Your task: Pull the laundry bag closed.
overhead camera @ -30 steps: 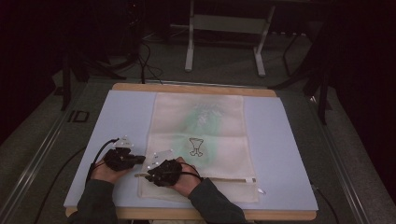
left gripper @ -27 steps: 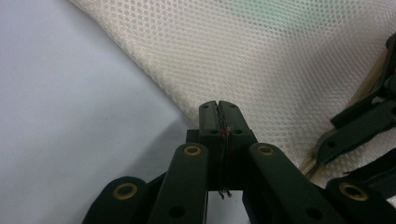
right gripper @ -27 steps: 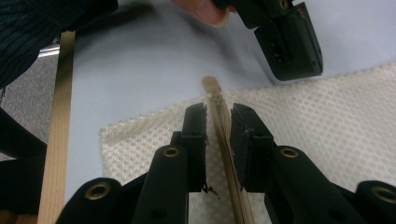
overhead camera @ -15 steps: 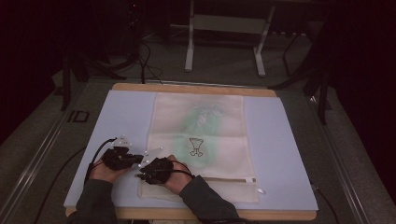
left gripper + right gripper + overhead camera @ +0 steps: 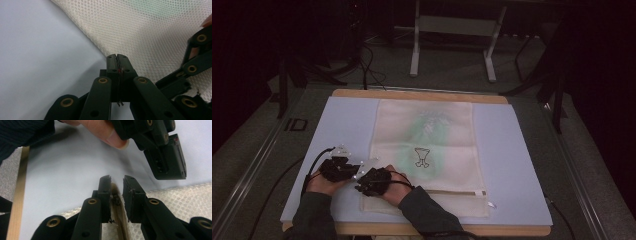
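1. Mesh laundry bag [image 5: 427, 150] lies flat along the middle of the light blue tabletop [image 5: 522, 165], its zipper [image 5: 447, 191] running across the near end, with both hands working at the near left corner.
2. Left tongs [image 5: 117, 57] are shut, jaws pressed together right at the bag's edge; a thread-thin strip shows in the seam, but whether fabric is really pinched there I cannot tell.
3. Right tongs [image 5: 116, 185] stand partly open and have just been closing; the tan zipper band [image 5: 119, 212] runs between the jaws, with a gap on both sides, so nothing is gripped yet.
4. To do the step well, I judge that the right tongs should centre on the small dark piece on the band, probably the slider, close fully, and only then pull along the zipper line towards the right.
5. The left tongs should anchor the corner so the mesh stays taut and does not bunch ahead of the pull.
6. Crowding is the main obstacle: the left tongs and a thumb [image 5: 110, 135] hang just beyond the right jaws, and the two tools almost touch.
7. Farther off, the rest of the tabletop is bare; a metal stand [image 5: 452, 35] and loose cables [image 5: 367, 65] on the floor beyond the far edge are well apart from the work.
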Demonstrator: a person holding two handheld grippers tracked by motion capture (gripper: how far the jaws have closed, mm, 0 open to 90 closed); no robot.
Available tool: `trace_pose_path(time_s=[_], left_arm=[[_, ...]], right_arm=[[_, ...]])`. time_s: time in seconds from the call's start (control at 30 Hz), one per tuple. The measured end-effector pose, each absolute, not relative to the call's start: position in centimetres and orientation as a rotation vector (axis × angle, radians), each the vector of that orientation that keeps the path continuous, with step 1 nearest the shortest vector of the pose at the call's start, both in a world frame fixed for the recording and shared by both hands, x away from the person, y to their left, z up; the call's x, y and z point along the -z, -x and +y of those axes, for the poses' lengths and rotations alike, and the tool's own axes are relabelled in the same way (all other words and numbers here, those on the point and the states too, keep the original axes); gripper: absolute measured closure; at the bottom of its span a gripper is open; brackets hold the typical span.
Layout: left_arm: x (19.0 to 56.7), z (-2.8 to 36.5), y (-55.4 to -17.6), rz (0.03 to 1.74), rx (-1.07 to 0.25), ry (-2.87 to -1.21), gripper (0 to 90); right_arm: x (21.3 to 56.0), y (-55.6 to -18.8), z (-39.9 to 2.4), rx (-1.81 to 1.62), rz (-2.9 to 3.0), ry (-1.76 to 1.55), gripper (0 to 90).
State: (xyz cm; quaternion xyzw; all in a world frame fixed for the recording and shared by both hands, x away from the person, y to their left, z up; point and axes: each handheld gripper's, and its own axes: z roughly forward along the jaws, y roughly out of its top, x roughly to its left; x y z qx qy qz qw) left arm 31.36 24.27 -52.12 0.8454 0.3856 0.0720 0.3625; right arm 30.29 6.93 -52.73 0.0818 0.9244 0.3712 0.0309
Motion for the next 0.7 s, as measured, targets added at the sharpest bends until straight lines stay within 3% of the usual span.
trace_pose_path(time_s=[0.7], left_arm=[[51.9,25.0,-31.3,1.016,-0.197,-2.137,88.9]], right_arm=[[52.6,-30.7,7.6,-1.175,2.859,-0.278,80.9]])
